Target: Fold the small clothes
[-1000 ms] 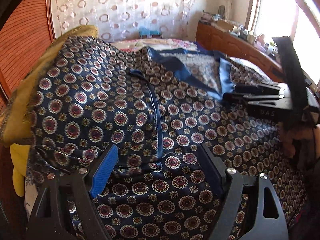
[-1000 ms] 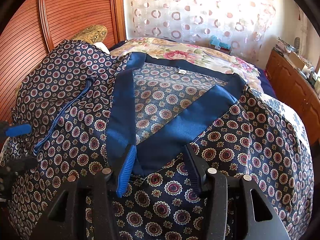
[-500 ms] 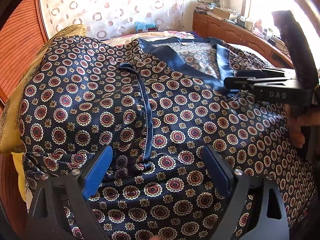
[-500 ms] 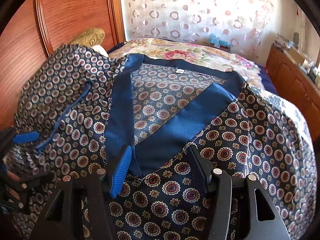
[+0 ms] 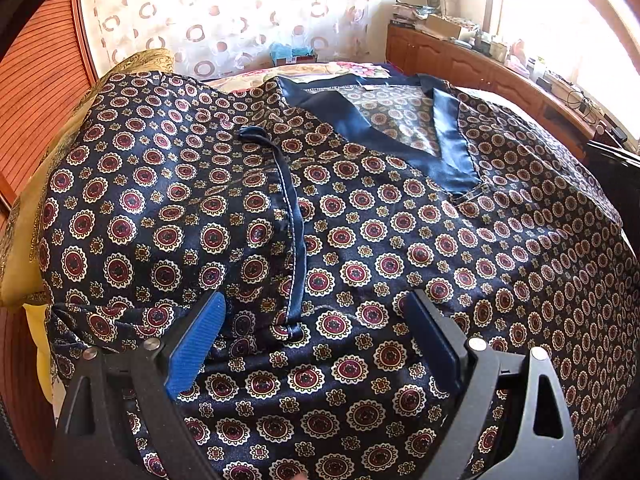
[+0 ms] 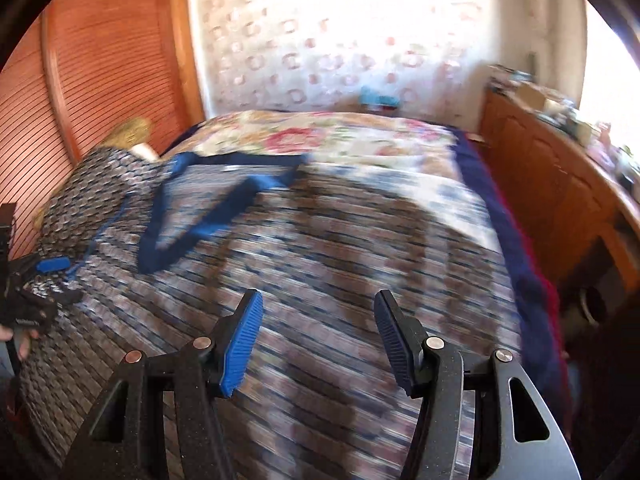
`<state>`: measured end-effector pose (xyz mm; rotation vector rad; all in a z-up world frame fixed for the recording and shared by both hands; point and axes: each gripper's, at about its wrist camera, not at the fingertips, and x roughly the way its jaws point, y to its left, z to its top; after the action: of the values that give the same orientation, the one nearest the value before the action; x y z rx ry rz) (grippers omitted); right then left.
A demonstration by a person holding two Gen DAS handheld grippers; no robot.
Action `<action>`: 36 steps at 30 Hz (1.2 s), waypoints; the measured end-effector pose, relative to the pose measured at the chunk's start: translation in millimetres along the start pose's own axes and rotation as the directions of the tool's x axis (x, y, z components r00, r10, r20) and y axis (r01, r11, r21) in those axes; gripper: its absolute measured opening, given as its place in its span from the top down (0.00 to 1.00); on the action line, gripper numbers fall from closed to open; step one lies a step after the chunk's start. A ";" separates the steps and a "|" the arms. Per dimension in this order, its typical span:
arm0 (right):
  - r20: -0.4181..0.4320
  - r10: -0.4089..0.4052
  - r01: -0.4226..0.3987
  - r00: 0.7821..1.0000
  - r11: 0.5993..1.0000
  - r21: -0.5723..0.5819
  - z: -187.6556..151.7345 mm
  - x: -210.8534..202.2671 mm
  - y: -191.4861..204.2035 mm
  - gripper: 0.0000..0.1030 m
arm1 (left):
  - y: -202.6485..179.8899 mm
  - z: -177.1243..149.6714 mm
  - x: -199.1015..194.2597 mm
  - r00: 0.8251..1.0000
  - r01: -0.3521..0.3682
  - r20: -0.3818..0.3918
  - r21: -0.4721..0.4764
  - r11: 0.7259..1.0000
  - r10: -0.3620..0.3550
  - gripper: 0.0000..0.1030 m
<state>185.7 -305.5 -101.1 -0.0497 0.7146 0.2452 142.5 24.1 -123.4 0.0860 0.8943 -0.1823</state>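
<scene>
Navy satin, printed all over with red and cream medallions: the top point(image 5: 360, 240) lies spread across the near end of the bed point(image 6: 340, 136), its plain blue V-neck point(image 5: 452, 148) toward the far side. One sleeve is folded in over the body on the left, its blue-stitched hem point(image 5: 294, 240) running from near to far.

Both pairs of tongs are released. The left gripper point(image 5: 316, 344) hangs low over the near edge of the top, jaws spread wide either side of the sleeve hem's near end, pads pressing on nothing; they have just been opening. The right gripper point(image 6: 318, 336) is over the top's right part in a badly blurred view, jaws apart with only cloth below them, and they too have just been opening.

No containers show clearly. A floral bedspread point(image 6: 320, 140) with a dark blue border covers the bed beyond the top. A gold cushion point(image 5: 24, 224) sits at the left edge against a ribbed wooden headboard point(image 6: 92, 80). A sheer curtain point(image 5: 224, 20) with ring patterns hangs at the far wall, and a cluttered wooden sideboard point(image 5: 472, 64) runs along the right under a bright window.
</scene>
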 end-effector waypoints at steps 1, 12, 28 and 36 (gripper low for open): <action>-0.002 -0.017 0.017 1.000 1.000 0.015 -6.0 -5.6 -12.2 0.42 | 0.1 0.0 0.1 1.000 0.000 0.000 0.000 1.000 0.000 0.11; -0.079 -0.078 0.092 0.994 0.976 0.200 -66.3 -27.8 -108.8 0.42 | -0.5 0.0 0.0 1.000 -0.002 0.001 -0.001 1.000 0.002 0.11; -0.120 0.001 0.019 0.993 0.987 0.162 -75.5 -38.5 -118.7 0.90 | -30.0 10.2 -88.7 0.965 0.130 0.230 0.007 0.991 -0.128 0.11; -0.025 -0.106 0.107 0.994 0.992 0.065 -51.7 -53.4 -92.8 0.98 | -39.3 7.0 -99.5 0.956 0.132 0.264 0.006 0.991 -0.128 0.11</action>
<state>135.8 -413.2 -108.8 -0.0274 0.7390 0.1190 79.4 -3.4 -41.2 -0.0091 0.6345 -0.3041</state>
